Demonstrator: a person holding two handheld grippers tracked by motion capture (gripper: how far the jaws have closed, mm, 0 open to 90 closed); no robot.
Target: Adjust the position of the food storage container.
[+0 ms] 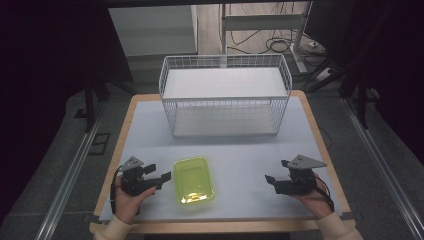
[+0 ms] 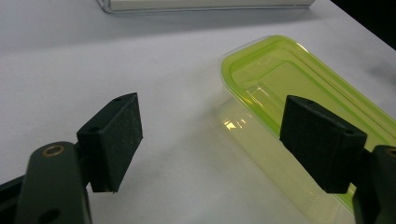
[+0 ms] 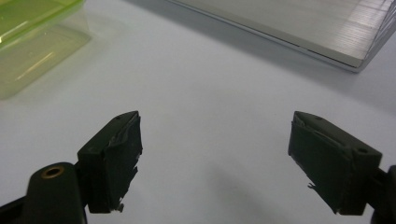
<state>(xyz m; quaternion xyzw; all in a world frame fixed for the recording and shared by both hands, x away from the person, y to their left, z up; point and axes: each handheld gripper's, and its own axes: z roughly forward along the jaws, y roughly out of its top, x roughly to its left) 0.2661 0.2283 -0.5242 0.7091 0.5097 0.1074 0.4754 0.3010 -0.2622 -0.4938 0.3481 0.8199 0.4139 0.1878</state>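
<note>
Bench, wire basket, green tray — two grippers waiting.
The tray lies near the bench's front edge, just beside the left gripper, fingers wide and empty; the right gripper — equally wide, empty — rests well apart.

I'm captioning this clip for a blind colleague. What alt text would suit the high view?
A person's hands hold the left gripper and right gripper, both open, low over a white table, with a lime-green plastic container just right of the left one. Behind stands an empty white wire basket.
</note>
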